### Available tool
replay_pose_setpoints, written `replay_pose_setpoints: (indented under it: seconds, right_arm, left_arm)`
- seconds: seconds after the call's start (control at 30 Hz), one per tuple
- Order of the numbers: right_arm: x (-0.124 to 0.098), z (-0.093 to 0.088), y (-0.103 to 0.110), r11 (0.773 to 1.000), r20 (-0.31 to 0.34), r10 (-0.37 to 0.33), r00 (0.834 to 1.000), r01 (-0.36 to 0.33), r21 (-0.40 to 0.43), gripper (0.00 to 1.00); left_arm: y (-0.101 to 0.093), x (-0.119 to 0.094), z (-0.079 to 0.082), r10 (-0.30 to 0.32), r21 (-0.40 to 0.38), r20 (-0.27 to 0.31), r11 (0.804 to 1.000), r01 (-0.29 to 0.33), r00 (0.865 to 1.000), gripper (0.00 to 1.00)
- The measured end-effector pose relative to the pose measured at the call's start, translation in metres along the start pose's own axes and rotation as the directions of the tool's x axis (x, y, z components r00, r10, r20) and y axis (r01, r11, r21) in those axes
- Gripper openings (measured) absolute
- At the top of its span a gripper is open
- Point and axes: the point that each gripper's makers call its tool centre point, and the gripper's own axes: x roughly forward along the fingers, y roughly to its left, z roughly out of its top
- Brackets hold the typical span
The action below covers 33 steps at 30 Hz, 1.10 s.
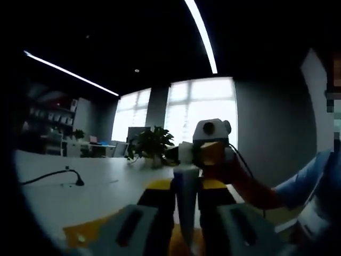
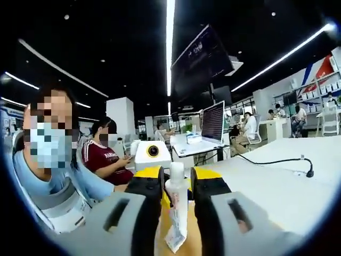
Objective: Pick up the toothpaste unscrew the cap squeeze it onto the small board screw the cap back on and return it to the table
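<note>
Left gripper view, toothpaste (image 1: 186,205) clamped between left gripper (image 1: 187,186) jaws

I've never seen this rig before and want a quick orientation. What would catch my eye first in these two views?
The toothpaste tube stands out first, a pale tube held upright between the dark, yellow-topped jaws of the right gripper at the bottom centre of the right gripper view. In the left gripper view, the left gripper clamps the same tube while the other gripper meets its top. Bright windows glow behind a potted plant on the white table.
</note>
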Motion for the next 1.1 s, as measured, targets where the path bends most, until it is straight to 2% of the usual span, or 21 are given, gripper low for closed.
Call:
replay_pose_setpoints:
  seconds: [0.17,0.3,0.53,0.7,0.77,0.83,0.9,0.97,1.0,1.03,1.07,1.1]
  right_arm:
    - [0.008,0.005,0.005,1.000,-0.003,0.021,1.000,-0.021,-0.022,0.15]
    - [0.007,0.002,0.001,0.994,-0.025,-0.053,0.998,0.051,-0.093,0.16]
    - [0.001,-0.002,-0.002,0.978,-0.050,-0.163,0.985,0.154,-0.144,0.16]
    - [-0.005,-0.003,-0.004,0.968,-0.056,-0.216,0.975,0.207,-0.141,0.15]
    - [-0.012,-0.003,-0.011,0.951,-0.055,-0.293,0.955,0.285,-0.119,0.13]
    - [-0.014,-0.003,-0.009,0.942,-0.047,-0.329,0.943,0.324,-0.088,0.13]
    - [-0.016,-0.003,-0.010,0.914,-0.036,-0.398,0.917,0.392,-0.106,0.13]
    - [-0.018,-0.004,-0.013,0.875,-0.024,-0.472,0.881,0.465,-0.136,0.13]
    - [-0.019,-0.006,-0.014,0.838,-0.014,-0.533,0.846,0.526,-0.144,0.13]
    - [-0.020,-0.007,-0.015,0.812,-0.004,-0.571,0.821,0.564,-0.153,0.13]
    - [-0.019,-0.007,-0.015,0.787,0.013,-0.598,0.801,0.590,-0.180,0.13]
    - [-0.017,-0.006,-0.014,0.778,0.021,-0.607,0.794,0.600,-0.185,0.14]
  left_arm:
    - [-0.002,0.000,0.000,-0.001,0.013,-0.002,1.000,0.001,1.000,0.16]
    - [-0.002,0.000,-0.001,0.024,0.047,-0.013,0.999,-0.023,1.000,0.16]
    - [0.003,-0.001,-0.002,0.042,0.034,-0.018,0.999,-0.041,0.999,0.16]
    - [0.004,0.000,-0.004,0.045,0.025,-0.021,0.999,-0.045,0.999,0.15]
    - [0.007,-0.001,-0.004,0.062,0.027,-0.024,0.998,-0.061,0.998,0.16]
    - [0.006,0.000,-0.005,0.062,0.023,-0.026,0.998,-0.061,0.998,0.15]
    - [0.005,0.001,-0.005,0.069,0.028,-0.024,0.997,-0.069,0.997,0.15]
    - [0.007,0.002,-0.007,0.106,0.056,-0.037,0.993,-0.104,0.994,0.16]
    - [0.010,0.002,-0.009,0.137,0.065,-0.049,0.989,-0.133,0.989,0.15]
    - [0.014,0.001,-0.009,0.168,0.074,-0.051,0.984,-0.164,0.985,0.15]
    - [0.013,0.002,-0.009,0.169,0.073,-0.050,0.984,-0.165,0.984,0.16]
    - [0.014,0.001,-0.009,0.171,0.072,-0.048,0.983,-0.167,0.984,0.16]
